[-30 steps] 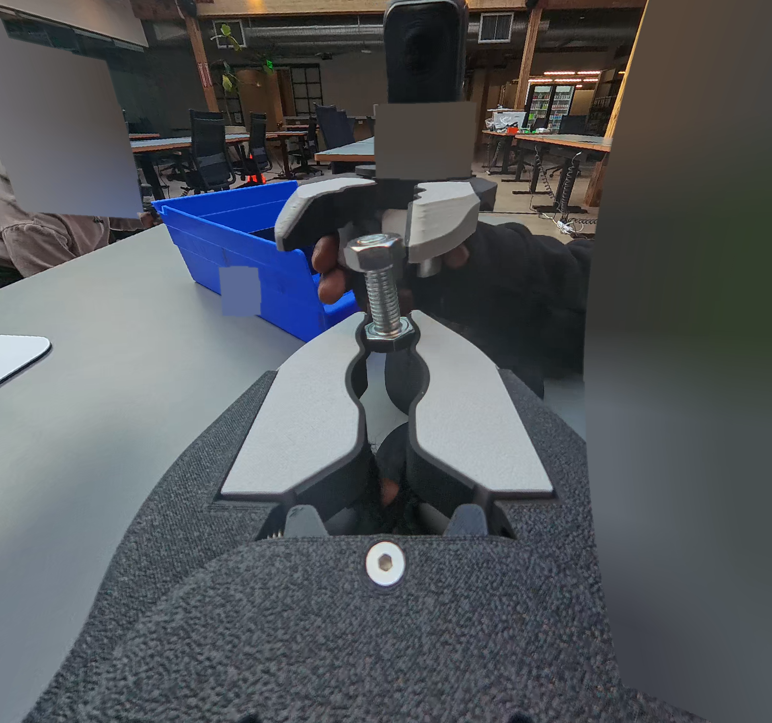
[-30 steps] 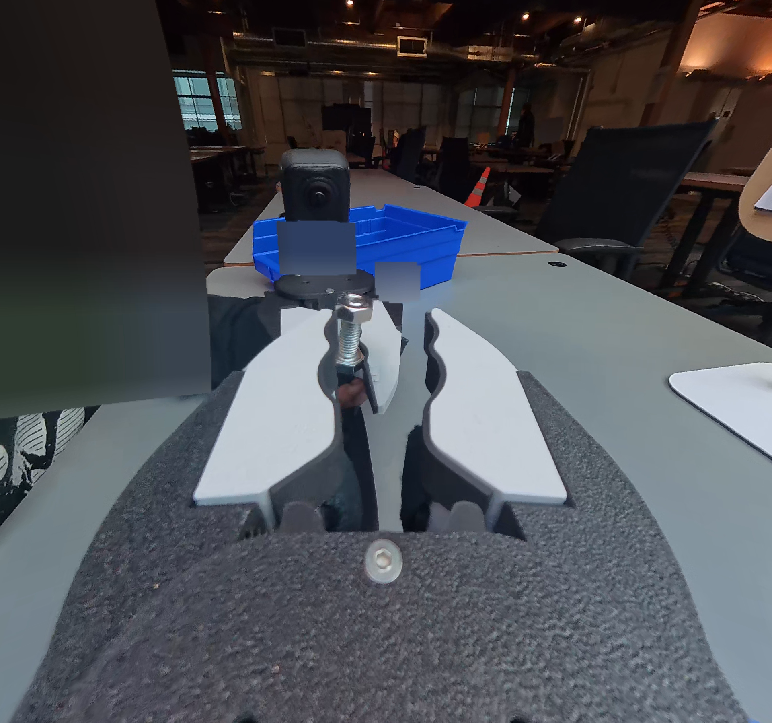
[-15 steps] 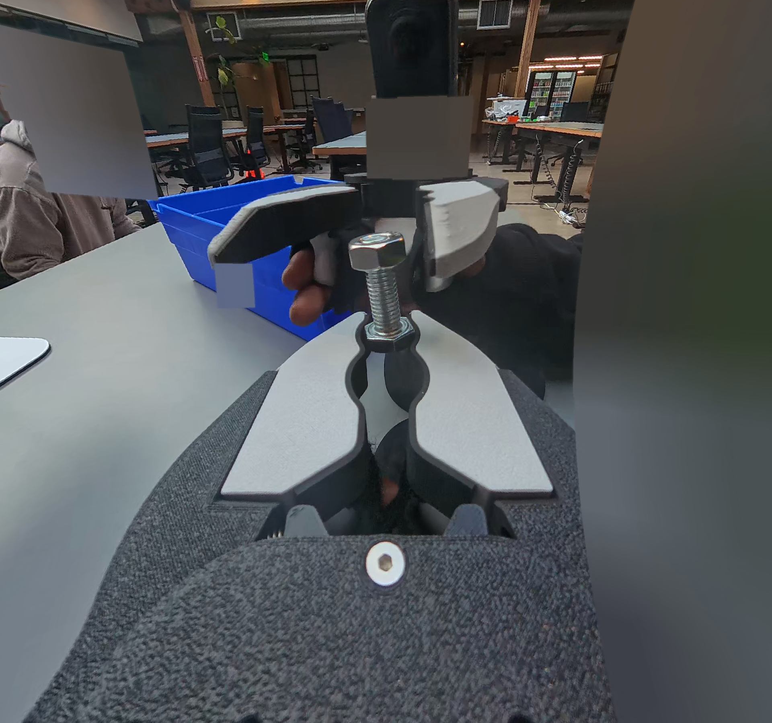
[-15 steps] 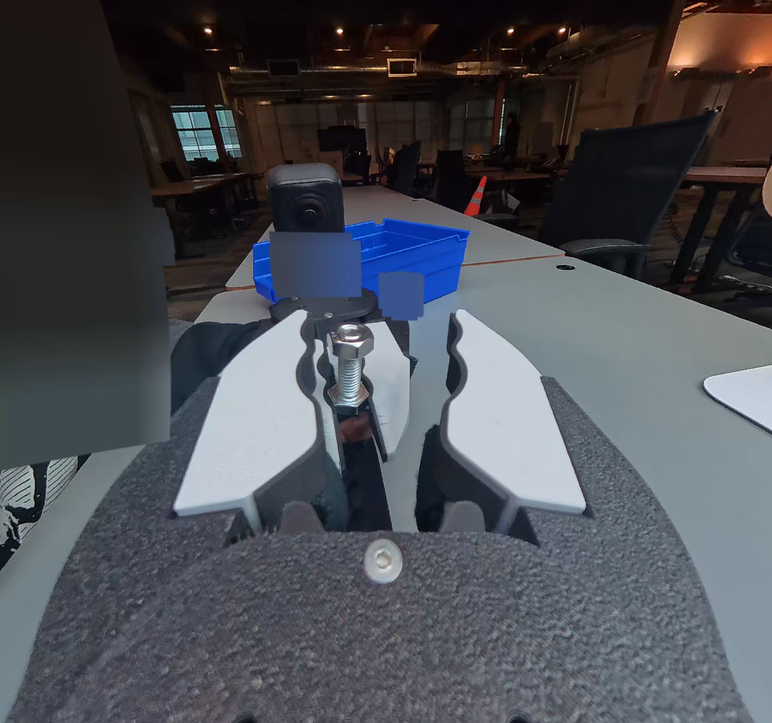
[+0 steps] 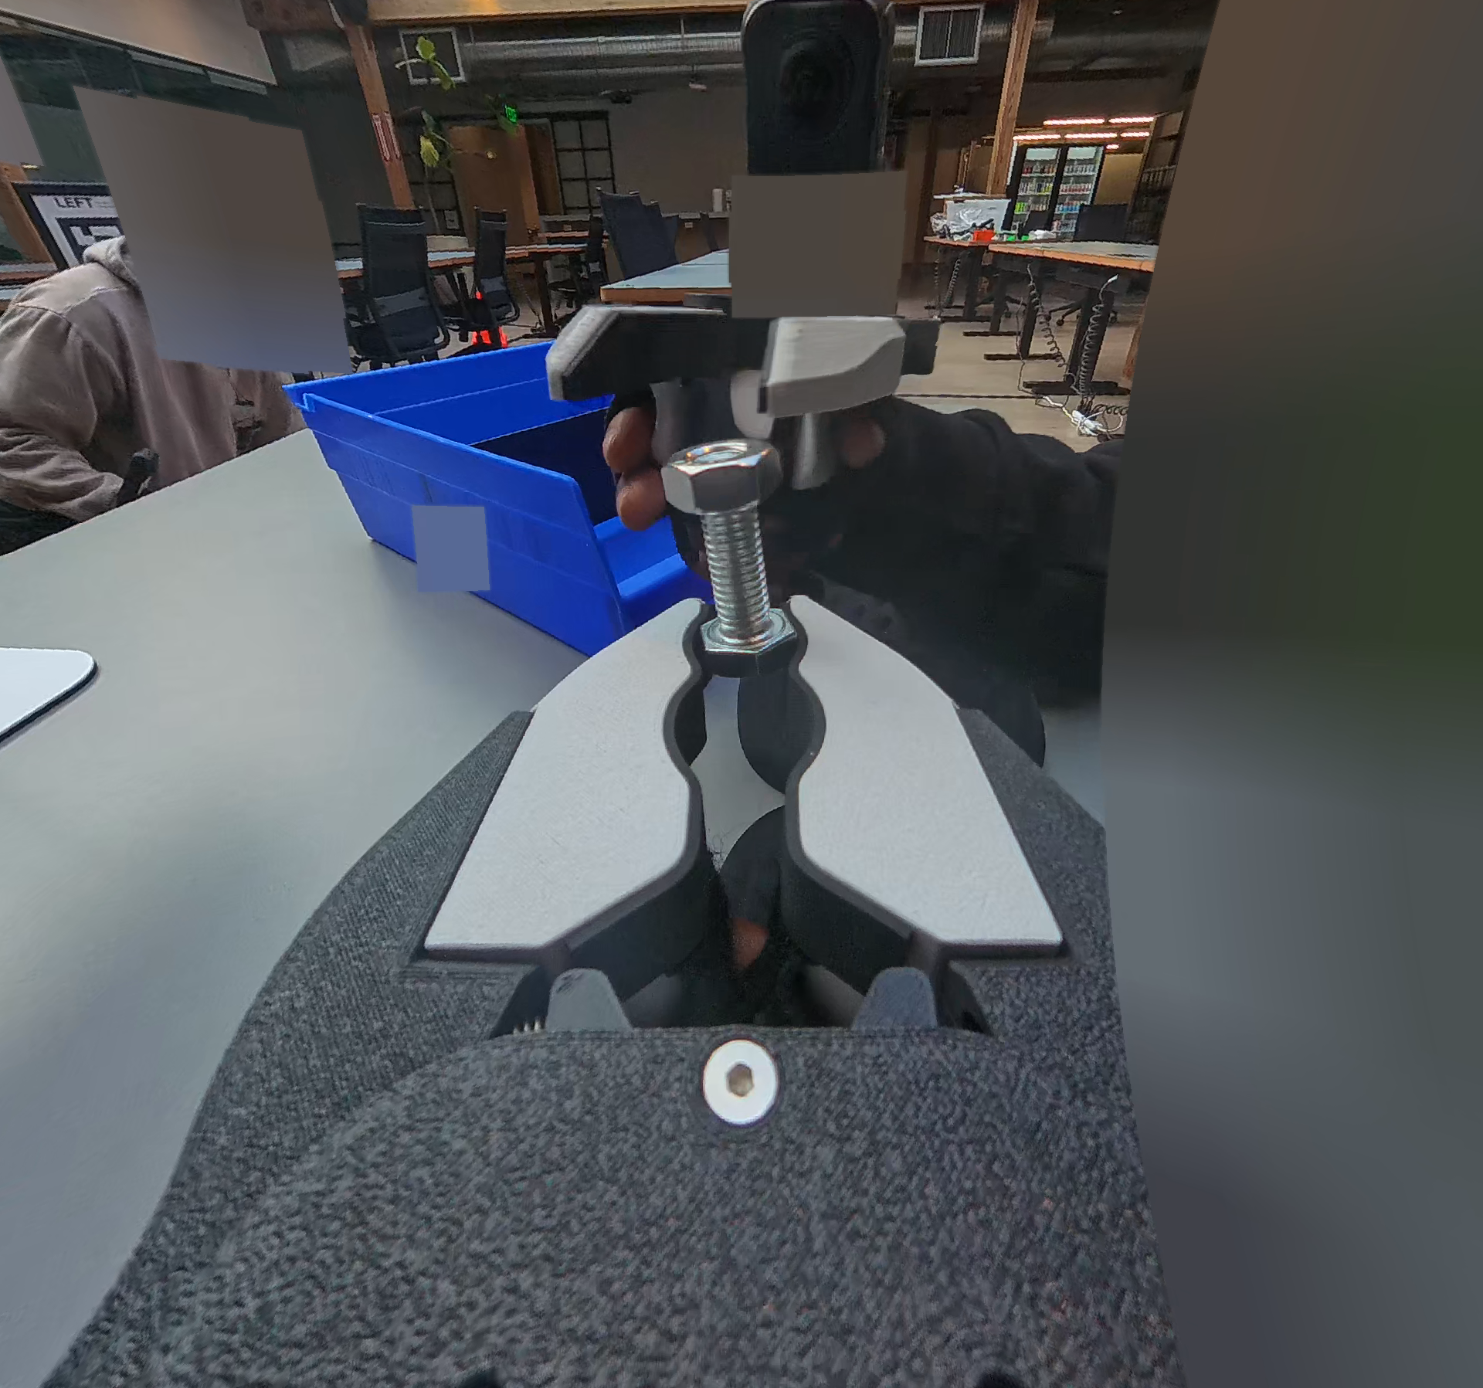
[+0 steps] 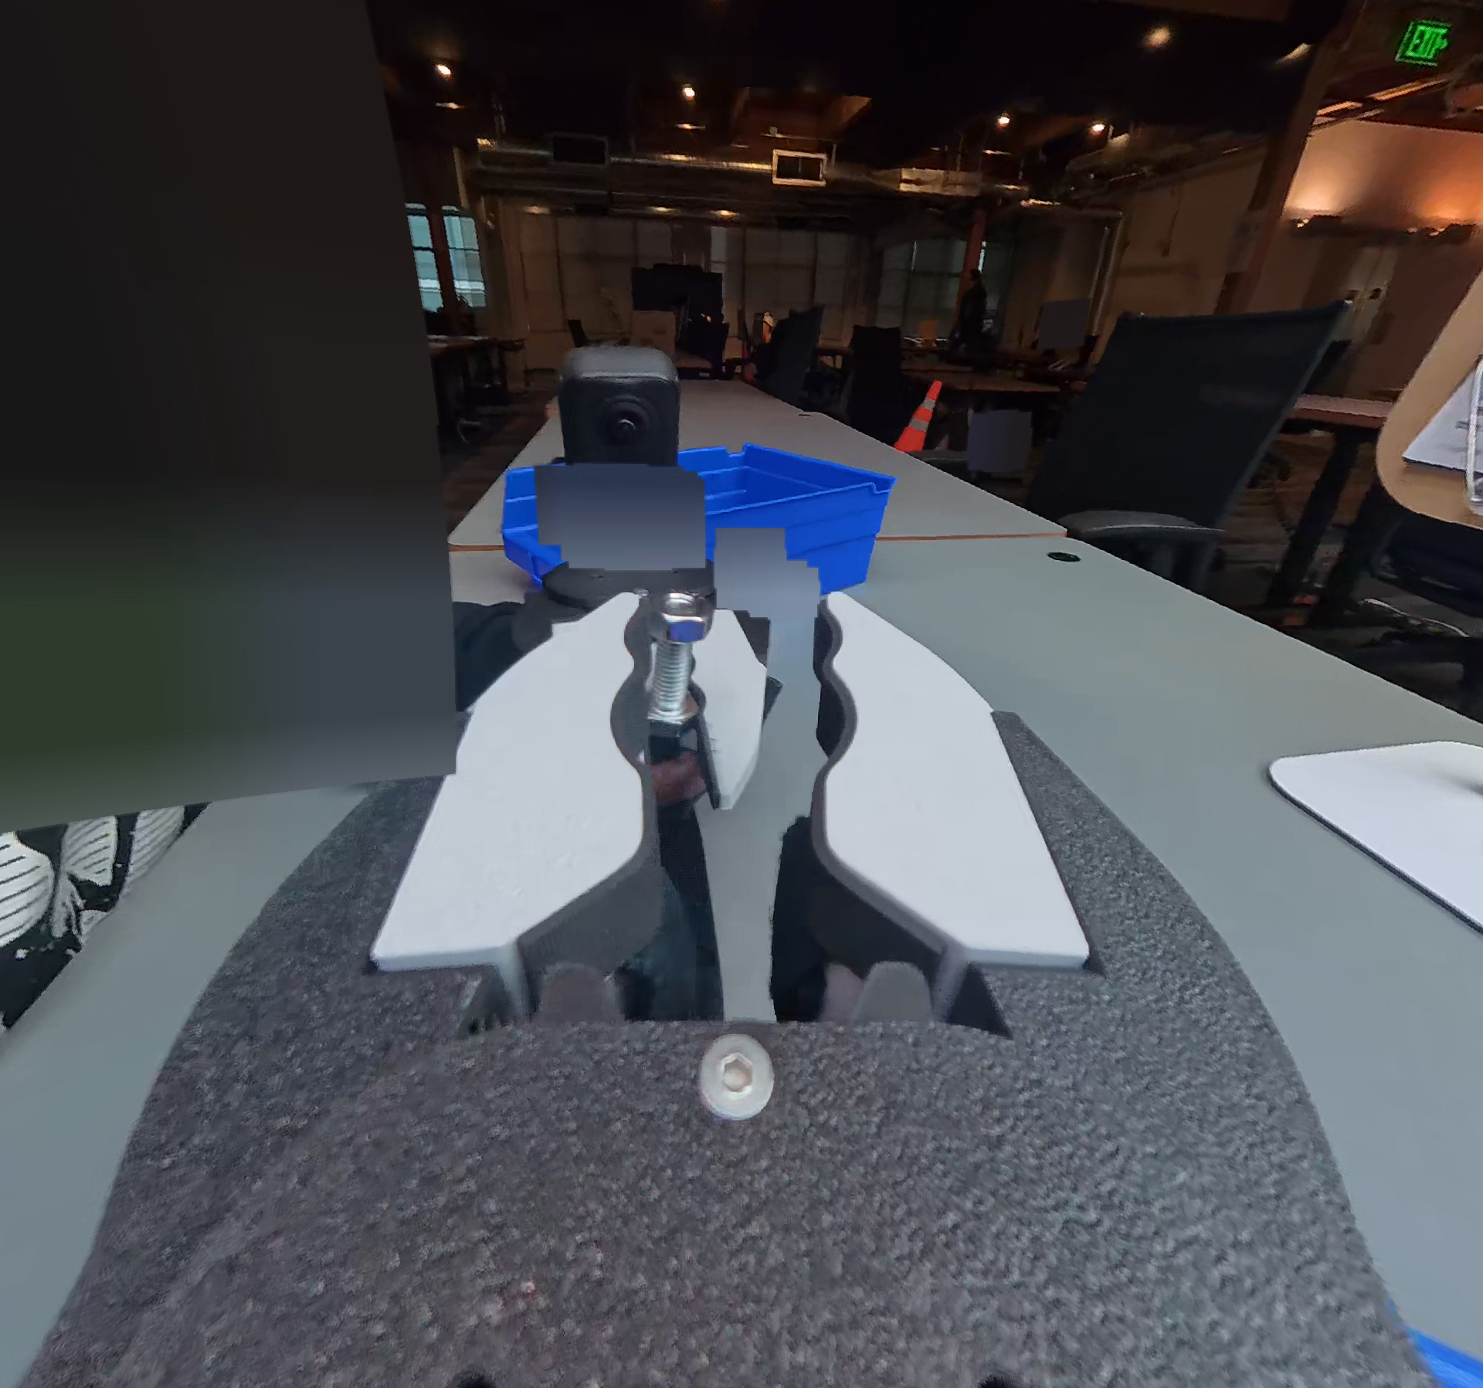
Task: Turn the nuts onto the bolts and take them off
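A silver bolt (image 5: 737, 571) stands upright, hex head (image 5: 722, 479) on top, with a silver nut (image 5: 748, 639) low on its thread. My left gripper (image 5: 746, 631) is shut on the nut and holds it above the grey table (image 5: 201, 707). My right gripper (image 5: 738, 370) is open just behind and above the bolt head, held by a gloved hand, and does not touch it. In the right wrist view the right gripper (image 6: 730, 619) is open; the bolt (image 6: 672, 667) stands close to its left finger (image 6: 546, 748), and the left gripper's white finger (image 6: 734, 715) shows behind it.
A blue plastic bin (image 5: 481, 467) stands on the table beyond the grippers and also shows in the right wrist view (image 6: 802, 515). A white pad (image 5: 32, 683) lies at the table's edge (image 6: 1404, 820). A person in a beige hoodie (image 5: 64, 386) sits at far left. Office chairs stand beyond. The tips of one gripper are about 5 centimetres away from the tips of the other.
The right gripper's jaws, first close around the bolt head, have spread apart and now sit level behind and above it. The left gripper has kept hold of the nut.
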Motion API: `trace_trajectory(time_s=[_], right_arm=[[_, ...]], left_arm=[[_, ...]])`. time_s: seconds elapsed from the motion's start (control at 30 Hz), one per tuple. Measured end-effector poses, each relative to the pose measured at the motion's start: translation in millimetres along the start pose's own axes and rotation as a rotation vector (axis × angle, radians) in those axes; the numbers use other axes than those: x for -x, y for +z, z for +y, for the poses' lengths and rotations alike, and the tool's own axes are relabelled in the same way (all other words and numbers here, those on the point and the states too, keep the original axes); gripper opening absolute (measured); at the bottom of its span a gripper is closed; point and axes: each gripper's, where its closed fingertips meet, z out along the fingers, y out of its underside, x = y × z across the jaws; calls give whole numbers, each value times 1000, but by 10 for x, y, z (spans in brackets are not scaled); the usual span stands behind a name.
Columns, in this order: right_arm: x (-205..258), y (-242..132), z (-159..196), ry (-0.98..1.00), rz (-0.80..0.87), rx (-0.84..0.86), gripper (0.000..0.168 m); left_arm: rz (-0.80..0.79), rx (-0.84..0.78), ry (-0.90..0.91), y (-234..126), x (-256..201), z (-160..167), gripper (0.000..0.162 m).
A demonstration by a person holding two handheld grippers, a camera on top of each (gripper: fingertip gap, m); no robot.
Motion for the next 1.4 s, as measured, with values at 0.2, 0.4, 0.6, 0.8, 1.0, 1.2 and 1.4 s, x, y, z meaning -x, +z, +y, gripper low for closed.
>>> trace_trajectory(time_s=[0.2,0.4,0.6,0.8,1.0,1.2,1.4], right_arm=[[53,297,132,27,17,42,61],[4,257,108,30,39,26,50],[8,128,76,-8,16,37,40],[-74,-3,51,-31,50,37,24],[26,204,84,41,10,33,62],[-4,376,156,53,68,41,68],[-45,211,151,26,57,66,58]], left_arm=[[1,4,3,3,-3,5,15],[2,3,3,4,-5,4,15],[1,-3,-2,-2,2,-3,15],[4,-2,-1,-1,-3,-2,15],[3,4,3,4,-5,7,15],[3,8,5,6,-8,13,15],[4,0,2,-2,-6,2,15]])
